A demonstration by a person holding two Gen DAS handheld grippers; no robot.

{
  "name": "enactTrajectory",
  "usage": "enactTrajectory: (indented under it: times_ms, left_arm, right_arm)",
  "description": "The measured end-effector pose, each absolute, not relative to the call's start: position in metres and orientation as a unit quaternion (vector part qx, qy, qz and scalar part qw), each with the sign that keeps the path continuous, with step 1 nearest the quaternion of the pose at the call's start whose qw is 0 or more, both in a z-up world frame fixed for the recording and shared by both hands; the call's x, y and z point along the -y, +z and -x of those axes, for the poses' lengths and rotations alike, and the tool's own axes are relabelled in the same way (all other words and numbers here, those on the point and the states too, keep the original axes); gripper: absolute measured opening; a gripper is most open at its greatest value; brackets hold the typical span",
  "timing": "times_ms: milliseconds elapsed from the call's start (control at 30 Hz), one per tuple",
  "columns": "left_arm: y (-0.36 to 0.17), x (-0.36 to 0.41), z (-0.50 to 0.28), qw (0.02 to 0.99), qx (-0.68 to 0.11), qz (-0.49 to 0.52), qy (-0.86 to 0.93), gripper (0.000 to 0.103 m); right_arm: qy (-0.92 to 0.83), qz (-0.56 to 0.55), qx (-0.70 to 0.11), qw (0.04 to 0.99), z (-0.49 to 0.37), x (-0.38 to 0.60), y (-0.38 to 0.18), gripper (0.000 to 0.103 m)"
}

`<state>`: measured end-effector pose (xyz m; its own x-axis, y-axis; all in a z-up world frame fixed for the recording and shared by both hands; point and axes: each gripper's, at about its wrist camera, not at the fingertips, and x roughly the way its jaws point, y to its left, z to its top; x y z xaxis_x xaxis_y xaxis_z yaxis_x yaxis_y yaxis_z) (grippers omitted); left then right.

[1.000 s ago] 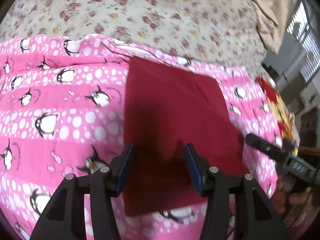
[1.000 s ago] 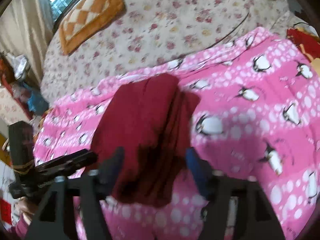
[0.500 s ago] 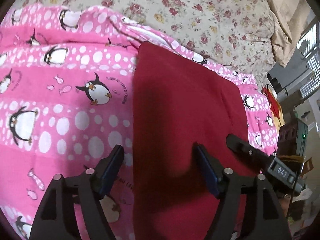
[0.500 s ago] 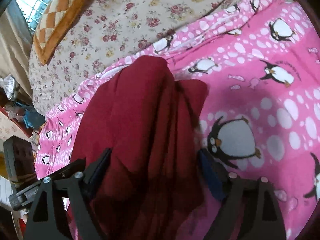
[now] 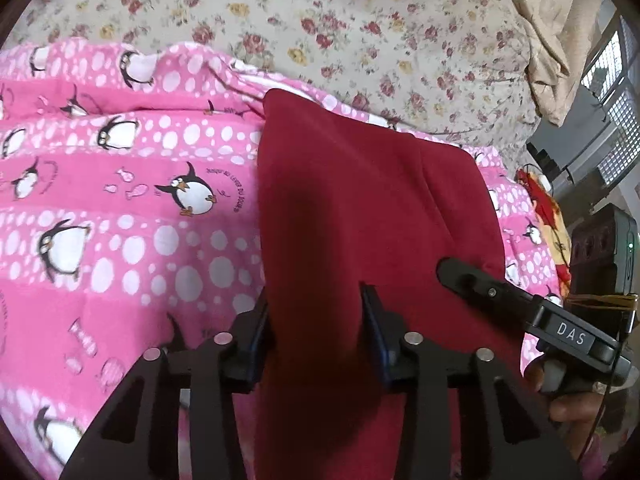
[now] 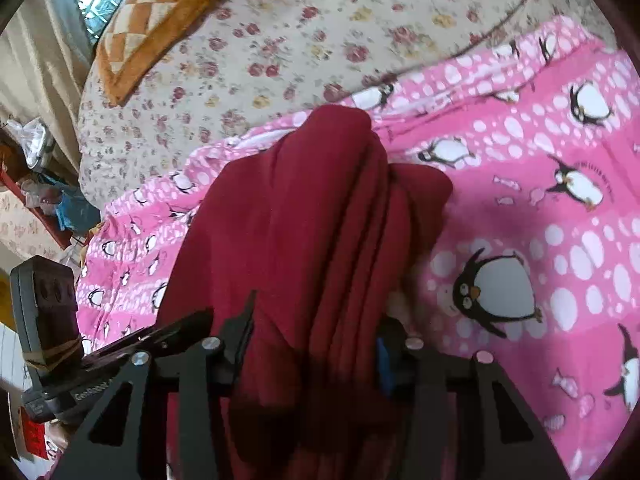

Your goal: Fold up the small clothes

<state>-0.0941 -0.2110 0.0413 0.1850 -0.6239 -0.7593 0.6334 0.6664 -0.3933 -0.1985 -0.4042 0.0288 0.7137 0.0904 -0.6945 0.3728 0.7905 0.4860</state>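
**Ana:** Left gripper (image 5: 316, 320) first: its jaws are fairly narrow, with the near edge of the red garment (image 5: 360, 220) running between the two fingers. Whether the pads actually pinch the cloth, I cannot tell from its own camera.

**Ben:** And the right gripper (image 6: 316, 344)?

**Ana:** Same picture. Bunched folds of the garment fill the gap between its fingers, but contact is hidden under the cloth (the blue pad on one side barely peeks out). The garment itself lies on the pink penguin blanket (image 5: 120, 220), its far edge close to where the blanket meets the floral sheet (image 5: 360, 40).

**Ben:** So how should this fold go?

**Ana:** My judgement: take both near corners at matching depth, lift together, and carry the near edge over to the far edge without letting the middle sag. The right side looks rumpled, so it probably wants a light pull sideways first.

**Ben:** Room to move?

**Ana:** Plenty of open blanket to the left in the left view. On the other side the blanket ends near a red-and-yellow cloth (image 5: 548, 216), so I would keep the fold travelling forward, toward the orange checked cushion (image 6: 156, 20) end.
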Motion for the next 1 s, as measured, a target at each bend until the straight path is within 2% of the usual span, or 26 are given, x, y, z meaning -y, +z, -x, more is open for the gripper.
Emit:
enactTrajectory:
  times_ms: [300,533,600,667,767,1000]
  left_arm:
    - [0.076,0.164,0.130,0.791,-0.472,-0.019,-0.389,0.018]
    - [0.058,0.126,0.160,0.789,-0.496,-0.028,-0.361,0.018]
    - [0.045,0.123,0.166,0.791,-0.502,-0.039,-0.349,0.021]
    - [0.039,0.124,0.170,0.795,-0.495,-0.046,-0.346,0.030]
    - [0.041,0.125,0.174,0.803,-0.489,-0.054,-0.338,0.035]
    - [0.045,0.120,0.187,0.829,-0.459,-0.064,-0.313,0.037]
  right_arm:
    - [-0.033,-0.302,-0.376,0.875,0.221,0.357,0.056,0.048]
    - [-0.005,-0.305,-0.396,0.866,0.242,0.321,0.044,0.048]
    - [-0.012,-0.299,-0.407,0.863,0.250,0.316,0.033,0.051]
    - [-0.041,-0.274,-0.428,0.860,0.255,0.316,0.024,0.059]
    - [-0.060,-0.271,-0.429,0.860,0.269,0.319,0.027,0.061]
    - [-0.067,-0.180,-0.383,0.904,0.297,0.290,0.084,0.061]
